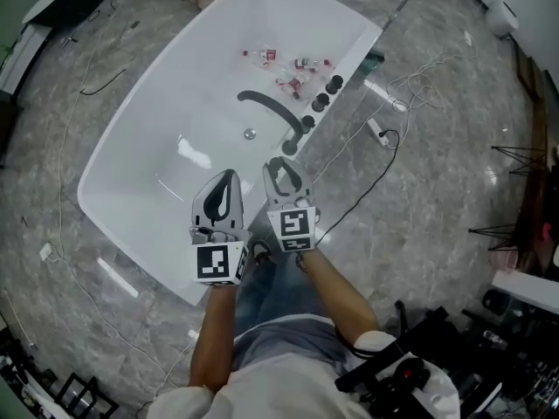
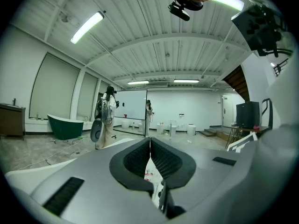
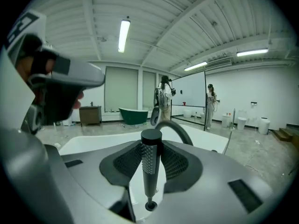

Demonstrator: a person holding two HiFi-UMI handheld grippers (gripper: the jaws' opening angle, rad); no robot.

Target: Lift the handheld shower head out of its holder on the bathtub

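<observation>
Item, as I see it: handheld shower head [image 3: 150, 158], dark, upright at the white bathtub [image 1: 188, 94] rim, near the faucet spout [image 1: 272, 112], its foot at the round holder [image 3: 150, 205].
My right gripper [image 1: 281, 171]: clenched on its textured shaft.
My left gripper [image 1: 224, 186]: jaws together, empty, just beside the right.
</observation>
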